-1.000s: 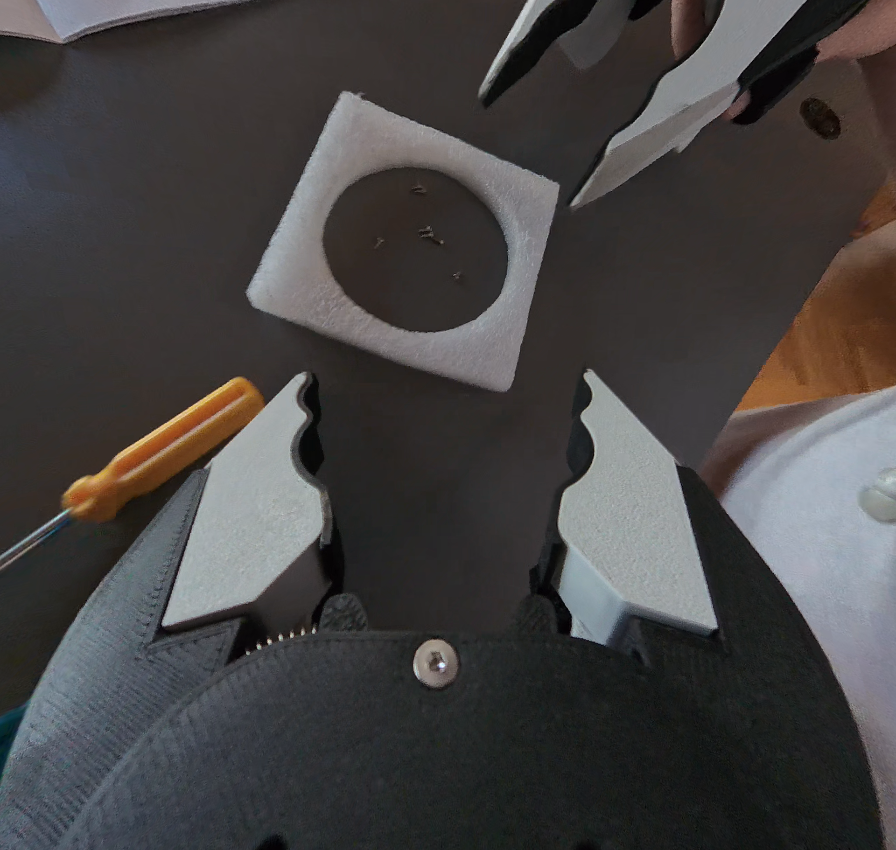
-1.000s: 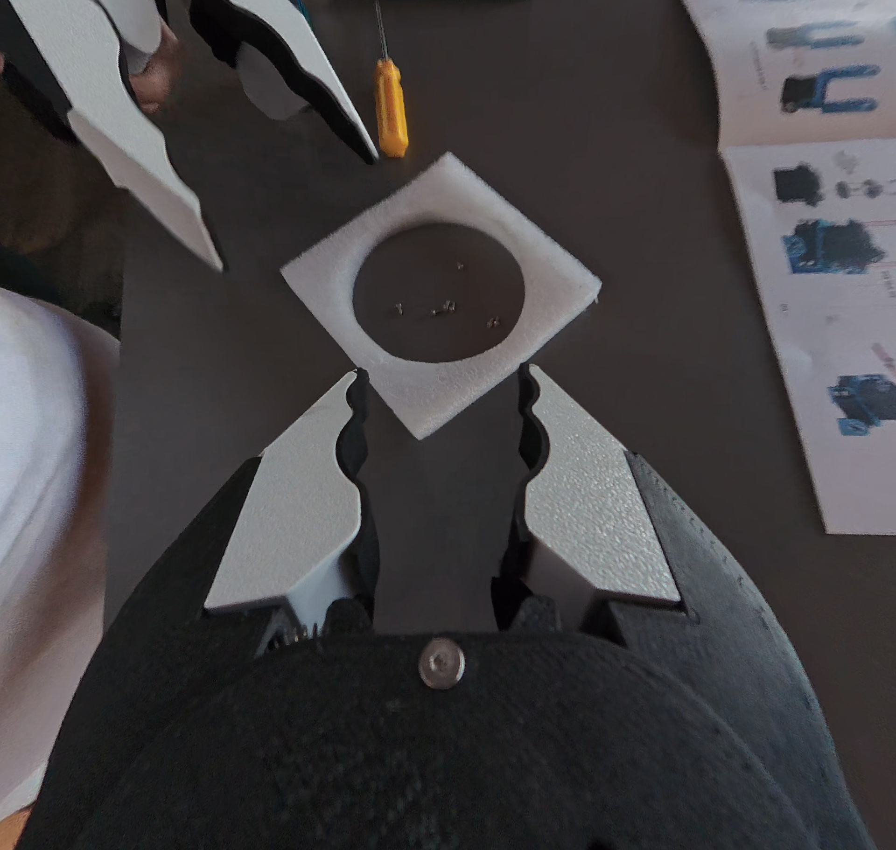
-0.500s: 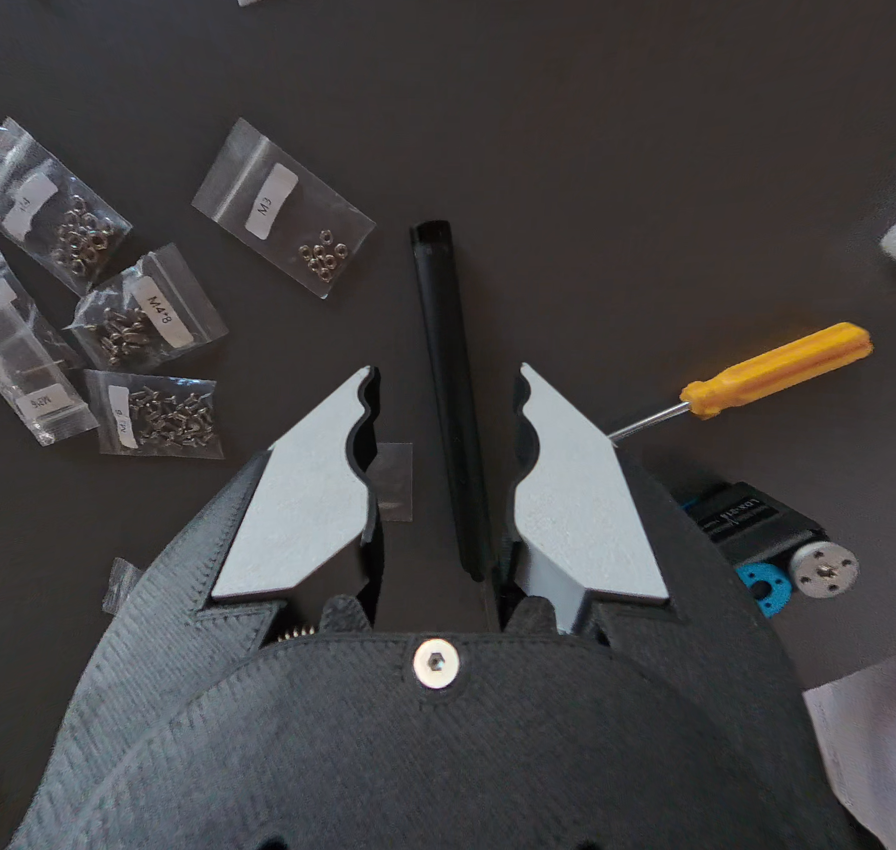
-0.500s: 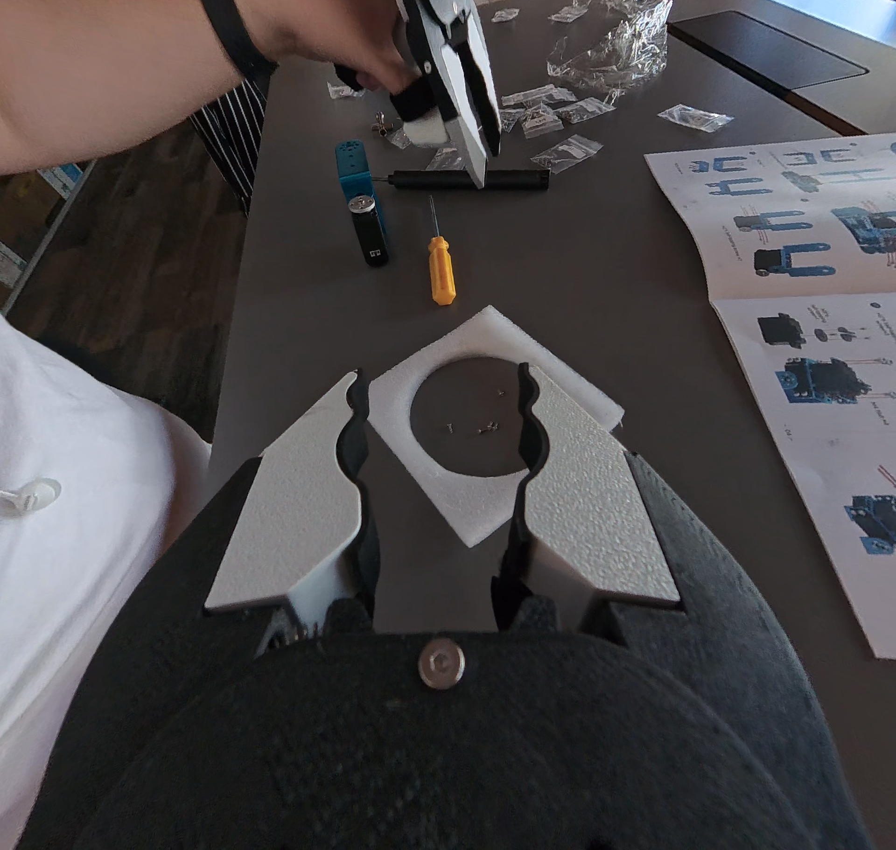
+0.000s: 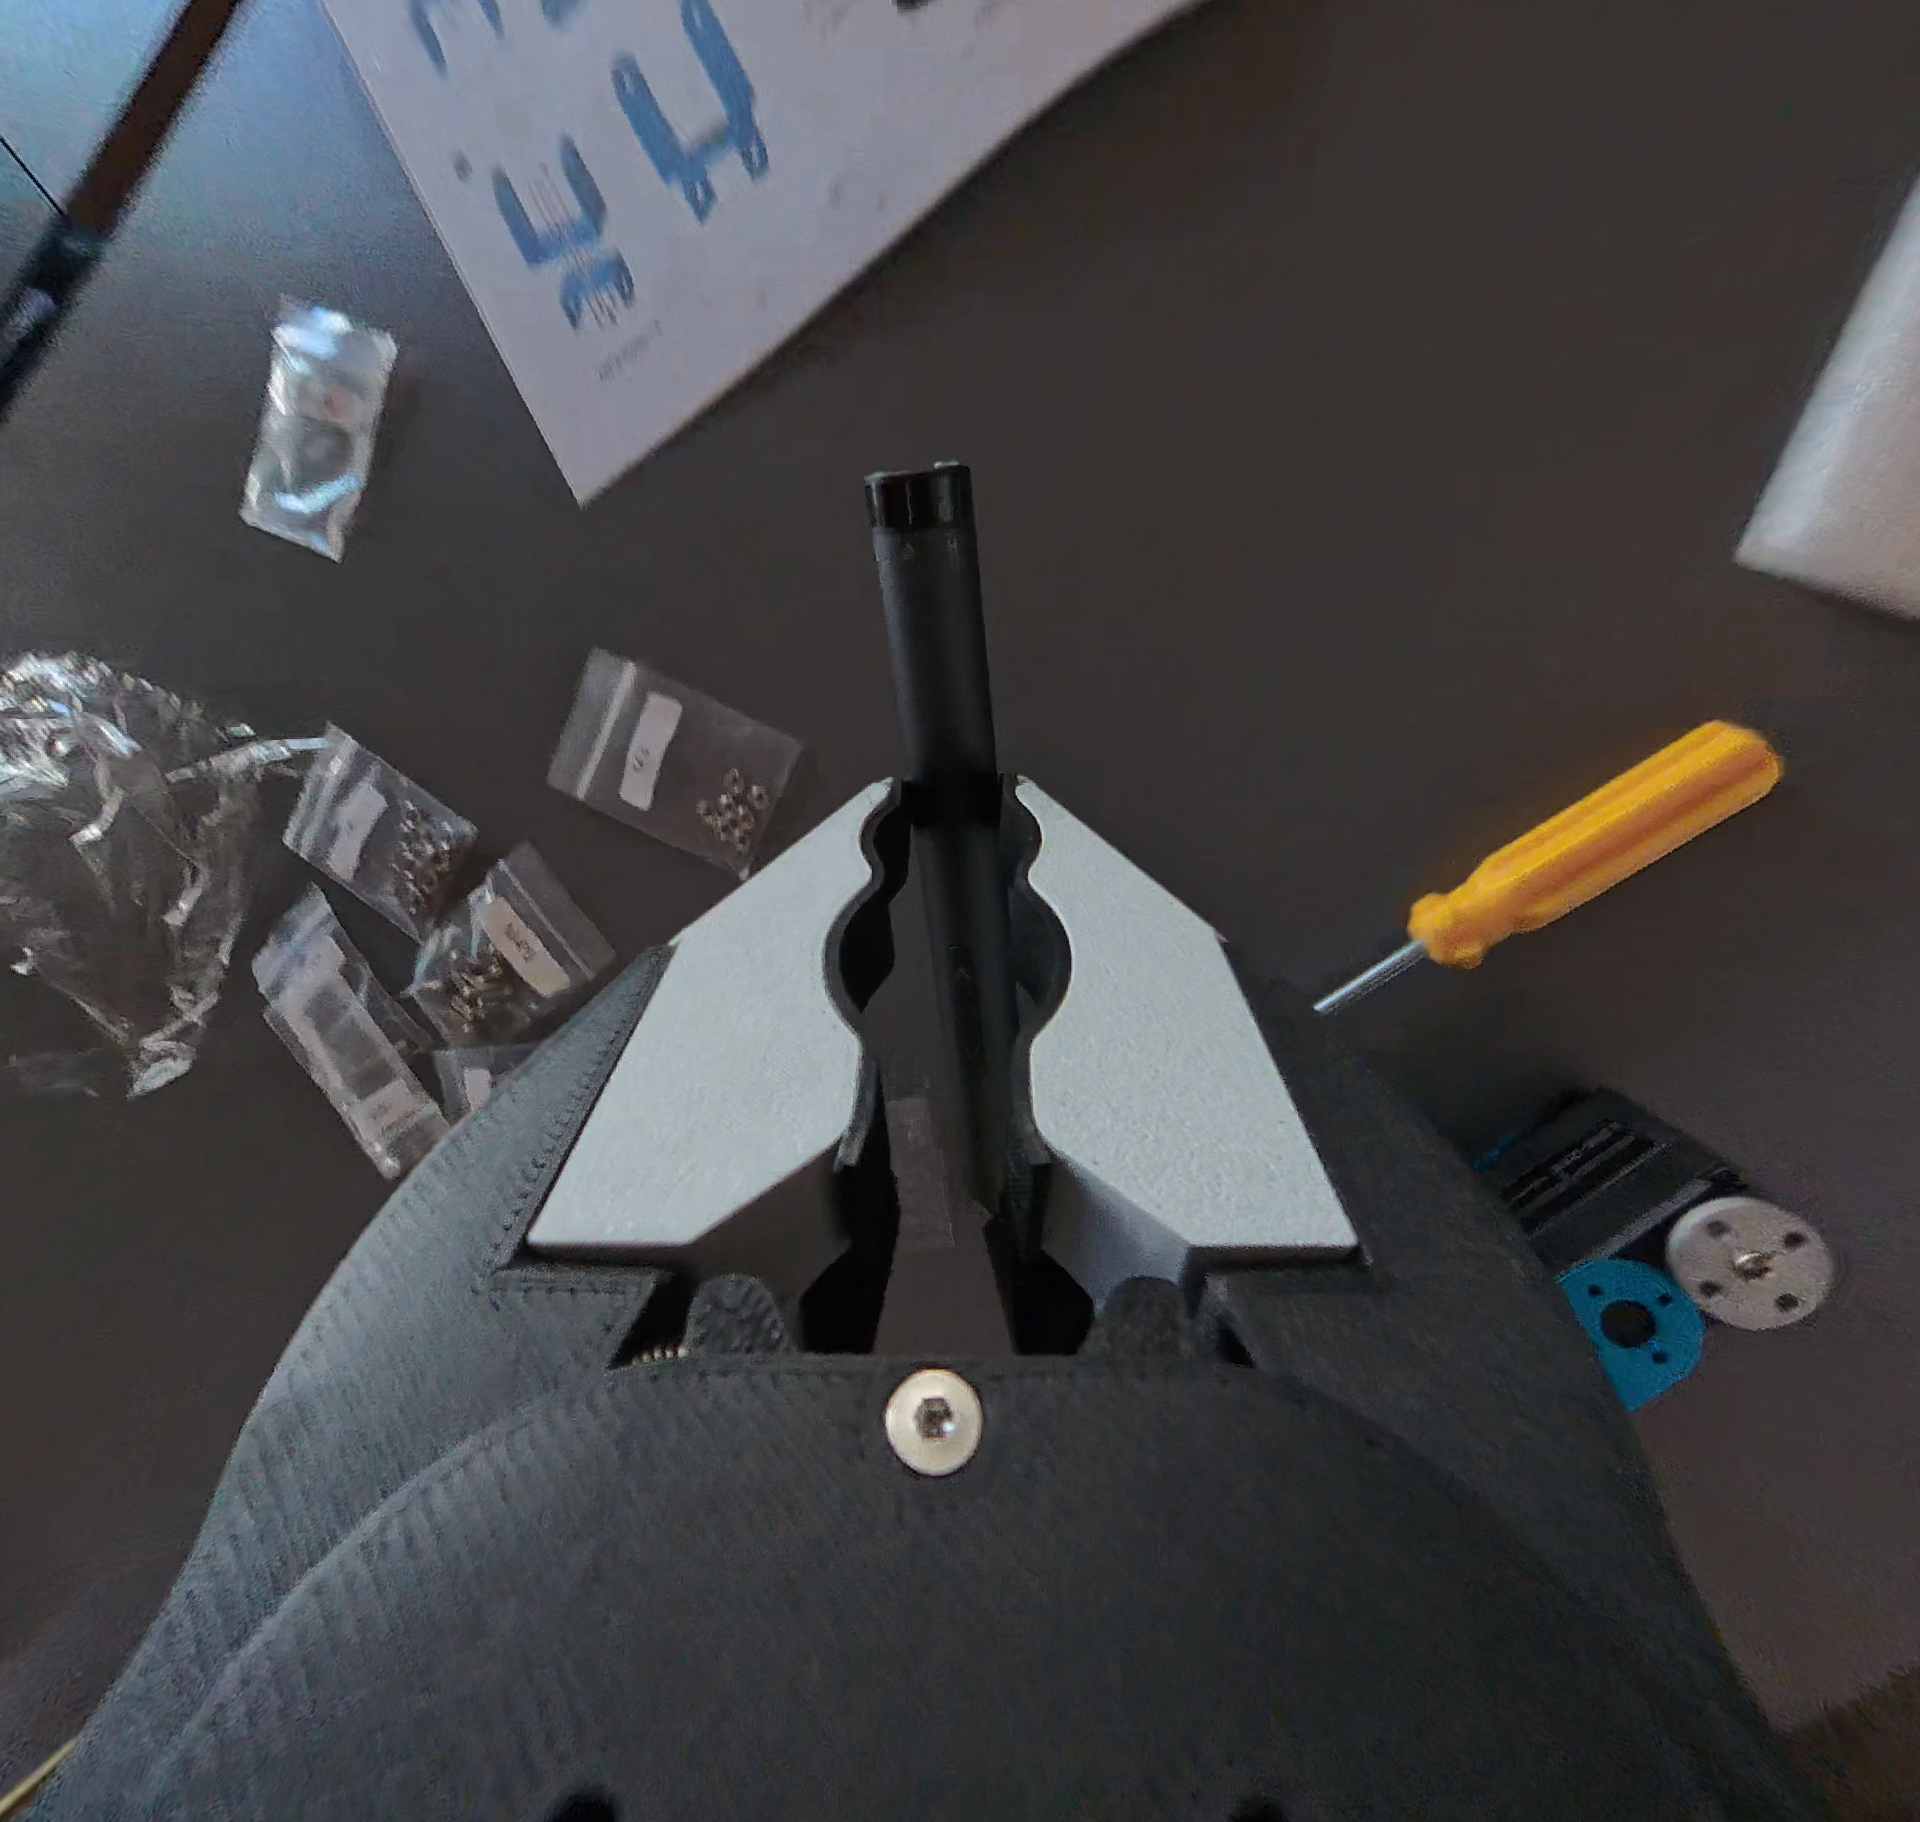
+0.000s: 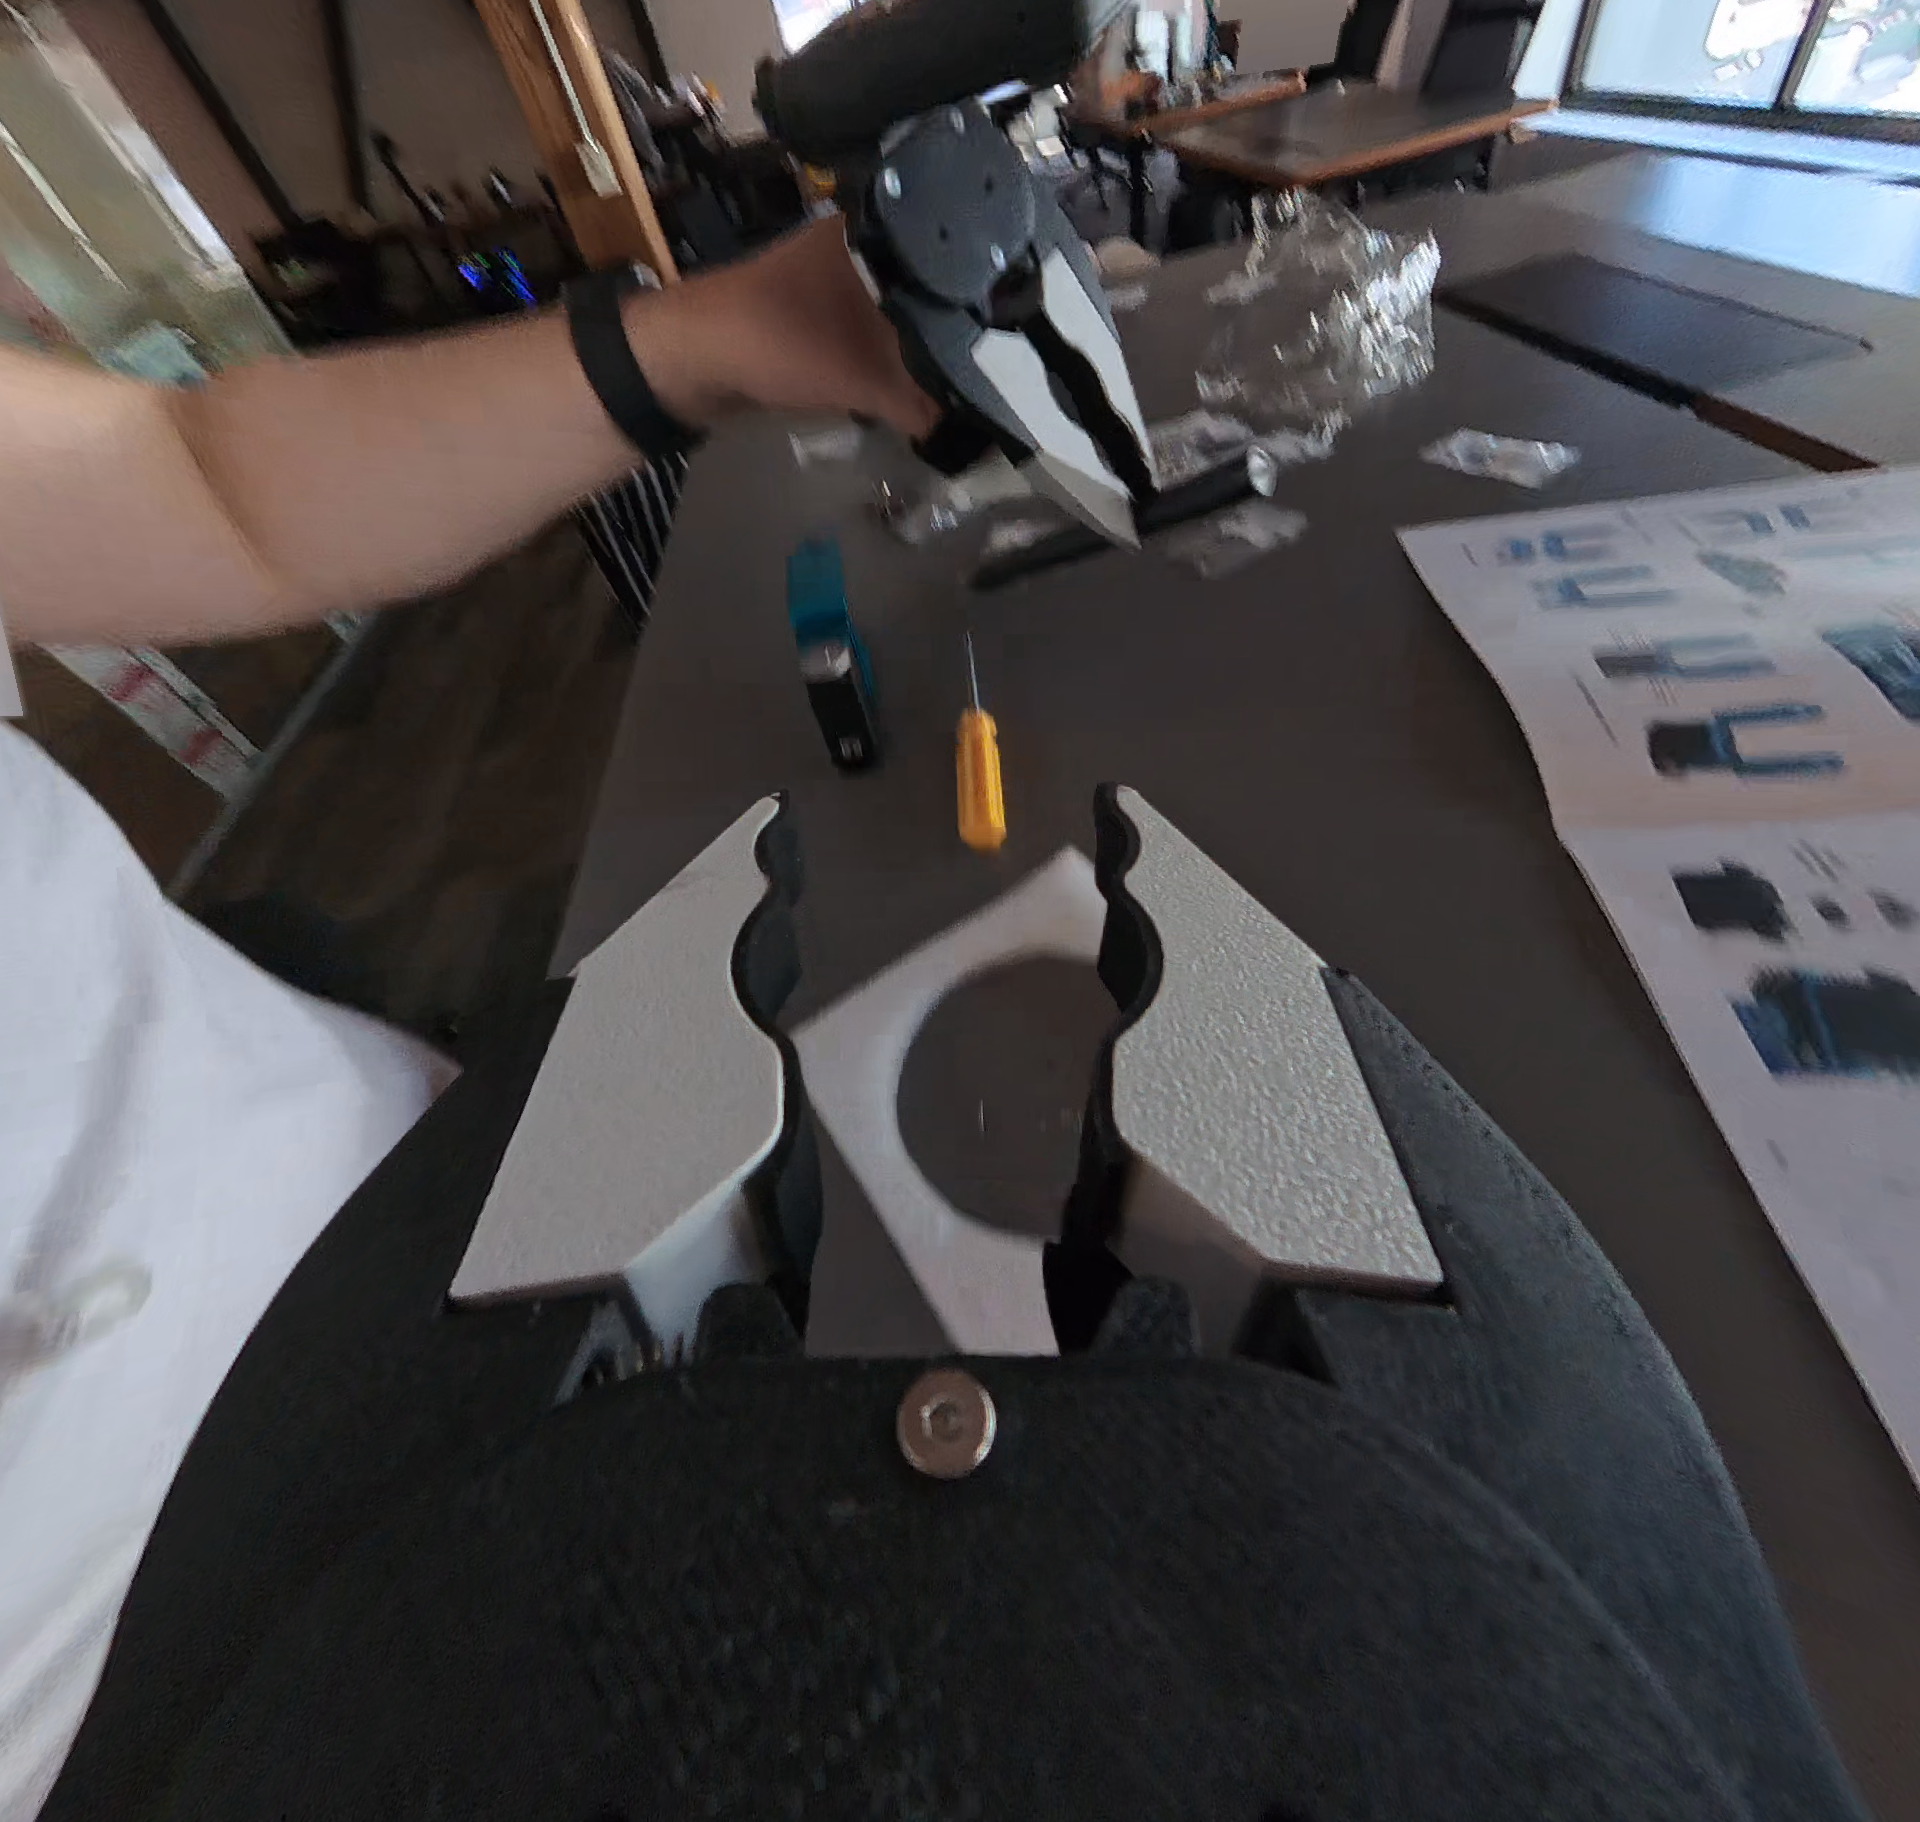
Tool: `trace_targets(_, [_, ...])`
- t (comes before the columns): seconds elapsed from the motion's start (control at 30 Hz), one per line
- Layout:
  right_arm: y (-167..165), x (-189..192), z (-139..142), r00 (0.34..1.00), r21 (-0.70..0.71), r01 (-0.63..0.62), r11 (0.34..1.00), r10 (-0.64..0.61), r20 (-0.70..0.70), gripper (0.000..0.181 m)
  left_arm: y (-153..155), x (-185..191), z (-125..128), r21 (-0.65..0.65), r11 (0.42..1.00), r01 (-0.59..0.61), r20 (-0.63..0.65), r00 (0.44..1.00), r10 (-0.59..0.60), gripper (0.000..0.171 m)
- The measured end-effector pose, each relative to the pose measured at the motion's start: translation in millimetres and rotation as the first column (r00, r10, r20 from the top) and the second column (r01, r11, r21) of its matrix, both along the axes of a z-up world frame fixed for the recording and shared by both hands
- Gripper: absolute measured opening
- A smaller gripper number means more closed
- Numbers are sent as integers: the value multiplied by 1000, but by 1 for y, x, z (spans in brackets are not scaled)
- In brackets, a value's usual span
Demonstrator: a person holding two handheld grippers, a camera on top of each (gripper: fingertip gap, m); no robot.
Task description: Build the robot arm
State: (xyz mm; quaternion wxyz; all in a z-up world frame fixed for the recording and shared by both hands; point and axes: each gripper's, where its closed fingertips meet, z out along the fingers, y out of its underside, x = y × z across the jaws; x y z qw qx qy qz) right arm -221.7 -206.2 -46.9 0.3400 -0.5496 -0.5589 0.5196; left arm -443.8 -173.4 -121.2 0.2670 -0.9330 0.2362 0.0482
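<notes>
Left gripper (image 5: 951, 796) clamped on a black rod (image 5: 935, 692), jaws pinching it near the tips, rod sticking out forward over the dark table (image 5: 1351, 422); its far end looks raised off the surface. Right of it: orange screwdriver (image 5: 1590, 853), black/blue servo part (image 5: 1652, 1242). Left: small screw bags (image 5: 675, 759), crumpled clear plastic (image 5: 104, 837). Beyond: printed instruction sheet (image 5: 727, 141). Right gripper (image 6: 945, 816) jaws apart, holding nothing, hovering over a white foam square (image 6: 862, 1076) with a round cutout; a few tiny screws sit inside the cutout, blurred.
</notes>
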Motion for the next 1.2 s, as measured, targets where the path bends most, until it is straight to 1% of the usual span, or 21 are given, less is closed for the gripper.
trace_targets(0.1, [12, -46, 13, 998, -74, -35, 997, 31, -55, 55, 20, 22, 26, 132, 990, 48, 42, 998, -54, 16])
trace_targets(0.17, [35, -79, 16, 997, -97, -9, 995, 2, -78, 55, 31, 38, 37, 195, 977, 83, 54, 994, -95, 16])
trace_targets(0.23, [59, -107, 19, 993, -153, 21, 988, -39, -113, 56, 40, 55, 45, 238, 964, 118, 56, 989, -135, 16])
trace_targets(0.3, [79, -124, 17, 989, -239, 41, 970, -73, -128, 57, 46, 73, 51, 267, 953, 146, 60, 984, -168, 16])
trace_targets(0.37, [86, -131, 19, 984, -329, 32, 944, -88, -157, 57, 50, 88, 54, 287, 944, 165, 71, 979, -193, 16])
trace_targets(0.4, [88, -132, 20, 979, -363, 30, 931, -101, -178, 56, 52, 96, 55, 297, 939, 173, 79, 976, -205, 16])
trace_targets(0.43, [89, -131, 21, 975, -379, 28, 925, -108, -192, 49, 53, 103, 57, 308, 934, 179, 89, 972, -216, 16])
trace_targets(0.47, [90, -129, 19, 974, -378, 30, 925, -111, -196, 31, 55, 110, 58, 318, 930, 186, 107, 967, -231, 16])
trace_targets(0.5, [92, -126, 17, 973, -375, 41, 926, -122, -195, 18, 55, 117, 59, 324, 926, 195, 130, 960, -247, 16])
trace_targets(0.53, [95, -122, 19, 969, -372, 47, 927, -133, -209, 17, 56, 122, 60, 328, 923, 199, 150, 954, -259, 16])
trace_targets(0.6, [94, -115, 24, 966, -373, 33, 927, -124, -225, 17, 53, 131, 59, 320, 924, 208, 215, 935, -284, 19])
trace_targets(0.67, [94, -107, 33, 961, -336, 39, 941, -127, -245, 17, 49, 133, 50, 257, 943, 209, 284, 917, -280, 39])
trace_targets(0.73, [92, -99, 41, 963, -298, 39, 954, -116, -244, 17, 43, 142, 40, 199, 953, 230, 364, 885, -290, 44])
trace_targets(0.8, [88, -91, 51, 963, -269, 27, 963, -97, -250, 18, 41, 157, 35, 184, 949, 256, 424, 850, -312, 40])
trace_targets(0.83, [87, -86, 56, 963, -249, 30, 968, -94, -251, 18, 42, 165, 34, 182, 948, 260, 439, 841, -315, 39])
trace_targets(0.93, [86, -70, 75, 956, -200, 29, 979, -85, -280, 18, 45, 190, 34, 205, 929, 306, 437, 821, -367, 32])
trace_targets(1.0, [88, -60, 84, 954, -162, 51, 986, -95, -283, 17, 49, 204, 40, 255, 914, 317, 427, 811, -400, 17])
trace_targets(1.07, [85, -47, 90, 954, -129, 44, 991, -80, -290, 18, 49, 217, 47, 270, 910, 314, 441, 800, -407, 17])
trace_targets(1.13, [78, -34, 85, 963, -104, 25, 994, -51, -263, 19, 40, 230, 48, 254, 909, 331, 441, 796, -414, 17])
trace_targets(1.17, [75, -28, 76, 975, -91, 22, 996, -42, -220, 29, 35, 237, 48, 248, 904, 348, 436, 794, -424, 17])
trace_targets(1.2, [71, -23, 65, 984, -78, 11, 997, -25, -179, 30, 30, 242, 47, 244, 901, 358, 428, 794, -431, 17])
